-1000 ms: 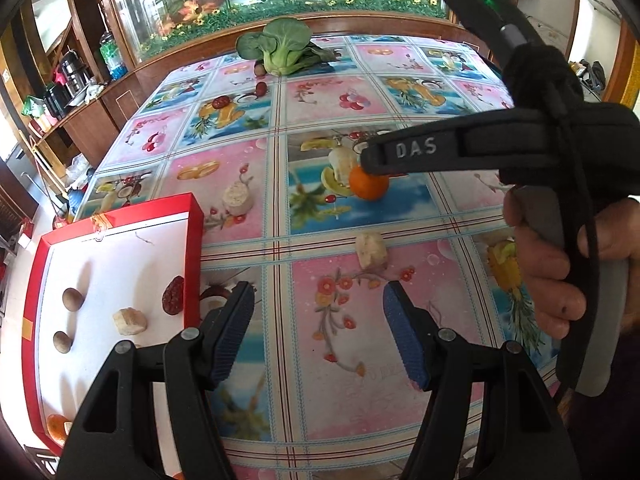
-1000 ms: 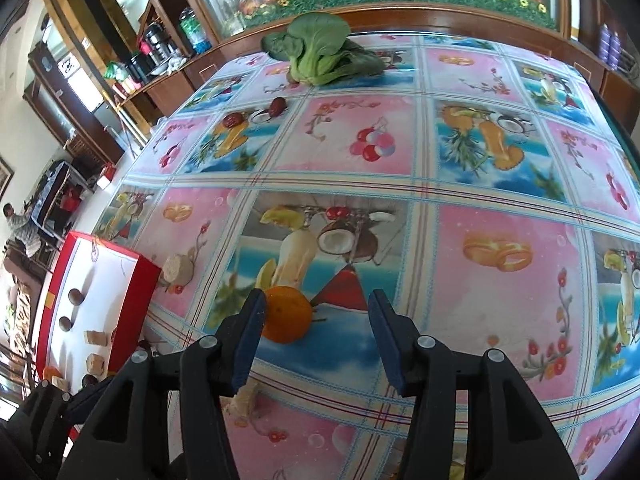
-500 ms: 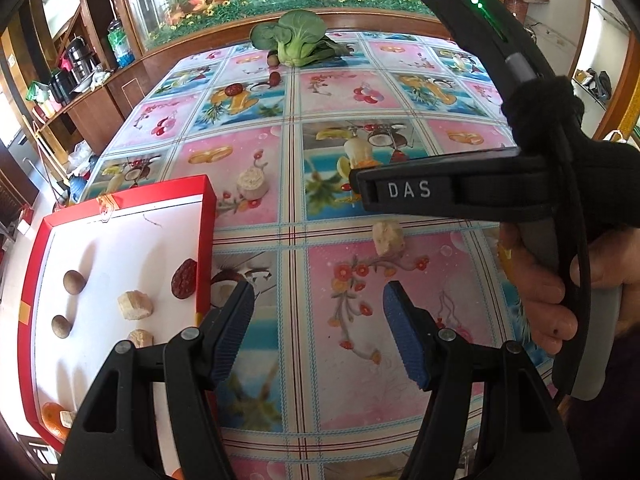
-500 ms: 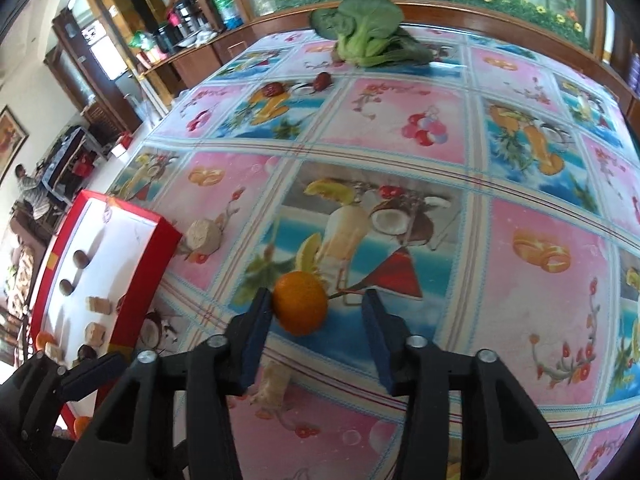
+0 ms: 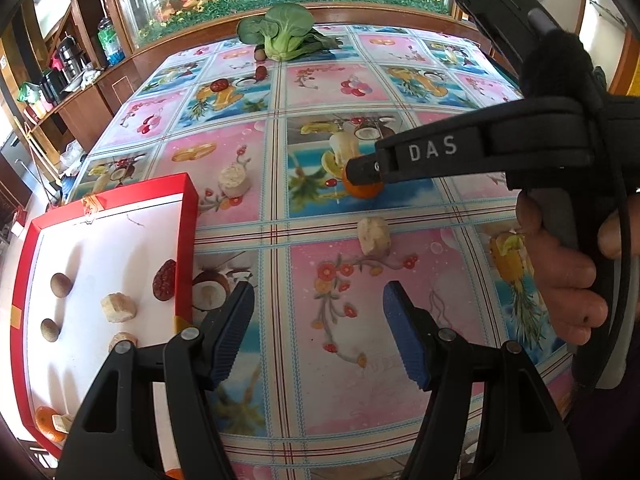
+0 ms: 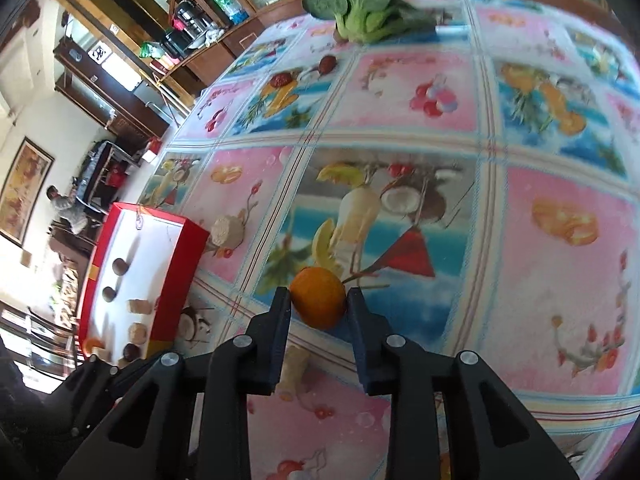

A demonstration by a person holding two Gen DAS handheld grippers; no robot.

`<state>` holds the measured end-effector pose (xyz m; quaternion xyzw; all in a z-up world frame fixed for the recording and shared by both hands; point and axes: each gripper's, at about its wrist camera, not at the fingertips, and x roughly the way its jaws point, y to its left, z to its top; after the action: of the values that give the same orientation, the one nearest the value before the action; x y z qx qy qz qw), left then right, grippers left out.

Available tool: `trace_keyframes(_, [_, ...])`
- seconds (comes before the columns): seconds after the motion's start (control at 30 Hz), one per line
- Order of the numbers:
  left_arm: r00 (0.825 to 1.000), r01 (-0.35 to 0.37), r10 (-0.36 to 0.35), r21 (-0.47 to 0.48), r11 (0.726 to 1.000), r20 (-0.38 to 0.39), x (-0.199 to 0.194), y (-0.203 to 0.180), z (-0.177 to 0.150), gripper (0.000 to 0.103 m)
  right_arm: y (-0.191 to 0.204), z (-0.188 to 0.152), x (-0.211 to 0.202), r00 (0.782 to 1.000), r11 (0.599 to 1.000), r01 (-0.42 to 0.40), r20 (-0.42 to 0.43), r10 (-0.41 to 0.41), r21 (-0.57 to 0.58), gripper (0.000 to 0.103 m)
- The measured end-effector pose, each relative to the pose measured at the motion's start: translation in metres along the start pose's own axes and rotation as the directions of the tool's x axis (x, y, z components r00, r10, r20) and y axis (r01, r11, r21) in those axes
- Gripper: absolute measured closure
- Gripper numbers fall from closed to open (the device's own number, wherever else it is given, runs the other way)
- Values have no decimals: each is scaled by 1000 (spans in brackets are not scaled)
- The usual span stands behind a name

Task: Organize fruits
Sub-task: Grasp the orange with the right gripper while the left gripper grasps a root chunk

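A small orange (image 6: 318,298) lies on the fruit-print tablecloth. My right gripper (image 6: 319,304) is closing its jaws on it, and both pads touch its sides. In the left wrist view the same gripper (image 5: 360,170) comes in from the right and covers most of the orange (image 5: 364,191). Low over bare cloth, my left gripper (image 5: 316,308) stands open with nothing between its fingers. To its left is a red box (image 5: 188,220) with a white floor. It holds two brown round fruits, a red date (image 5: 164,280), pale chunks and another orange (image 5: 46,422).
Two pale fruit chunks (image 5: 234,180) (image 5: 374,236) lie loose on the cloth between box and orange. A green bok choy (image 5: 286,36) and small red dates (image 5: 261,73) sit at the far end. A hand (image 5: 560,272) holds the right gripper's grip.
The right gripper's jaws have drawn in from well apart until they sit on the orange, and its view has tipped. The left gripper stays open in place.
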<state>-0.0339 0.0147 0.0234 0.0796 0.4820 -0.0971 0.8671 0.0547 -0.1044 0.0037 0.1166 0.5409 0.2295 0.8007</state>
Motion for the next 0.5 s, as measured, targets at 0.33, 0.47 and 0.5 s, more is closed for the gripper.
trace_keyframes(0.33, [1000, 1, -1, -29, 1000, -2, 0, 10, -4, 35, 5, -1, 6, 1000, 1000, -6, 3, 6, -9, 72])
trace_keyframes(0.47, [1000, 4, -4, -24, 1000, -4, 1, 8, -3, 35, 6, 2, 9, 1000, 1000, -13, 27, 14, -18, 72])
trace_keyframes(0.5, [1000, 3, -3, -20, 1000, -4, 2, 6, -3, 35, 6, 2, 10, 999, 1000, -19, 28, 20, -19, 73])
